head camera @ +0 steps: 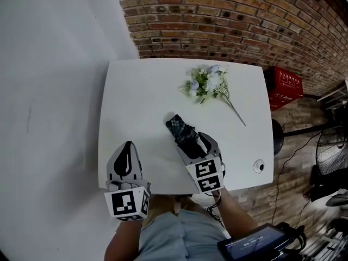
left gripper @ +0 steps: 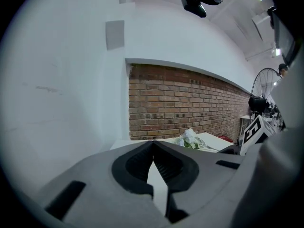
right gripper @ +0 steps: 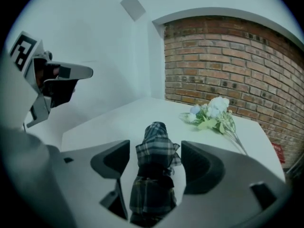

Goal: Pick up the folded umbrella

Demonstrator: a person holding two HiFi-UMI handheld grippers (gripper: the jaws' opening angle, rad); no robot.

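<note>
The folded umbrella (head camera: 176, 125), dark plaid with a strap round its middle, lies on the white table (head camera: 141, 91) near the front edge, pointing away to the left. My right gripper (head camera: 196, 145) is tilted down over its near end. In the right gripper view the umbrella (right gripper: 156, 127) lies between the jaws of the right gripper (right gripper: 154, 155), which stands open, with gaps on both sides. My left gripper (head camera: 128, 145) hovers over the table's front left, apart from the umbrella; in its own view the left gripper (left gripper: 152, 144) is shut, tips touching, nothing held.
A bunch of white and pale blue artificial flowers (head camera: 209, 83) lies at the table's far right. A small round object (head camera: 259, 166) sits near the front right corner. A red crate (head camera: 285, 86) and a fan (head camera: 331, 156) stand on the floor to the right, by the brick wall.
</note>
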